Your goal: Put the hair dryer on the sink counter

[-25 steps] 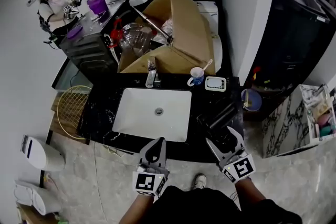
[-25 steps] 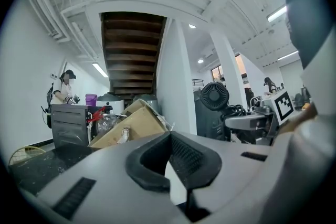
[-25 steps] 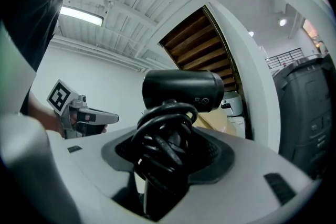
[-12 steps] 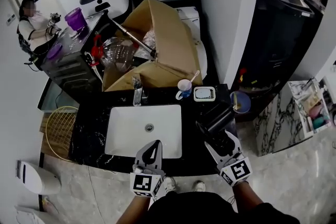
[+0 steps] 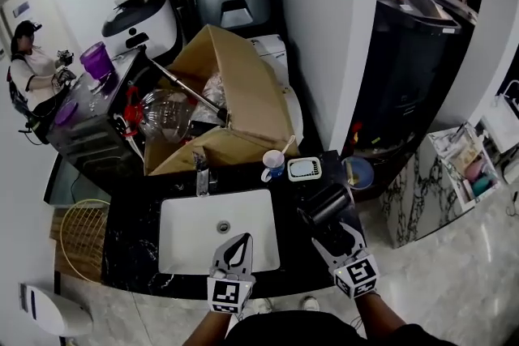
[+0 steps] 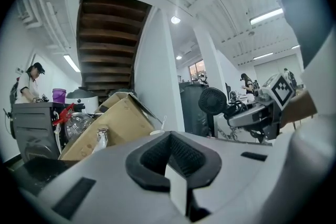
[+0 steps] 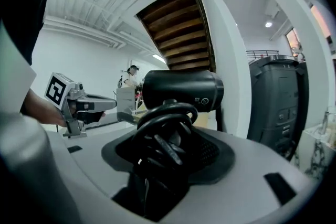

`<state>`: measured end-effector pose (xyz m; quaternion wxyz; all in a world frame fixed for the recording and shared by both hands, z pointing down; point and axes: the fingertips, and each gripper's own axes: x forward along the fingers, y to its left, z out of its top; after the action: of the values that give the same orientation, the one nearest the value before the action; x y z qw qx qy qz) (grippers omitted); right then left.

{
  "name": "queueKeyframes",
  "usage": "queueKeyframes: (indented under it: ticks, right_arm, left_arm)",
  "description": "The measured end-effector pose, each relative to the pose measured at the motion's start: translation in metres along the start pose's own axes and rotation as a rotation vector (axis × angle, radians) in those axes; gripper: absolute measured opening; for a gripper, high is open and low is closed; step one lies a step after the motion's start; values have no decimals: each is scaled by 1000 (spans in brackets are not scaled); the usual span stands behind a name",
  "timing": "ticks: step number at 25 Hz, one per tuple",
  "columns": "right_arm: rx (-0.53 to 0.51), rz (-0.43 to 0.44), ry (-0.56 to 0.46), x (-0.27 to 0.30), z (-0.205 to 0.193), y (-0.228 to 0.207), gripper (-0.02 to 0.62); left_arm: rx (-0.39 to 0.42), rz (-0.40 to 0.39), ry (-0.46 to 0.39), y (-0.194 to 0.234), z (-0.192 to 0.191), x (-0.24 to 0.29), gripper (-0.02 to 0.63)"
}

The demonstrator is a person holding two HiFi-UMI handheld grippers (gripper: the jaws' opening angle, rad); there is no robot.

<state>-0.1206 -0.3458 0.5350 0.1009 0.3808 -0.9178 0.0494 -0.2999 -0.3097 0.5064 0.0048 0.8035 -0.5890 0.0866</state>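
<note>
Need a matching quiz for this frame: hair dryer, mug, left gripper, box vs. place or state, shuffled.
1. hair dryer
2. mug
3. left gripper
4. box

A. shut, empty
B. behind the faucet
C. in the right gripper
D. on the counter, right of the faucet

Pairs: 1-C, 2-D, 3-A, 4-B
</note>
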Motion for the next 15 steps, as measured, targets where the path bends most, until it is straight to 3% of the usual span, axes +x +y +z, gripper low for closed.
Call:
queueKeyframes:
  ticks: [8, 15]
  right_arm:
    - [101, -170, 170, 14, -49, -35, 249]
    - [105, -244, 336, 30, -94, -52, 249]
  left_arm:
    - [-72, -5, 14, 10, -14, 23, -6]
    - [-68, -52, 24, 9, -20, 43, -6]
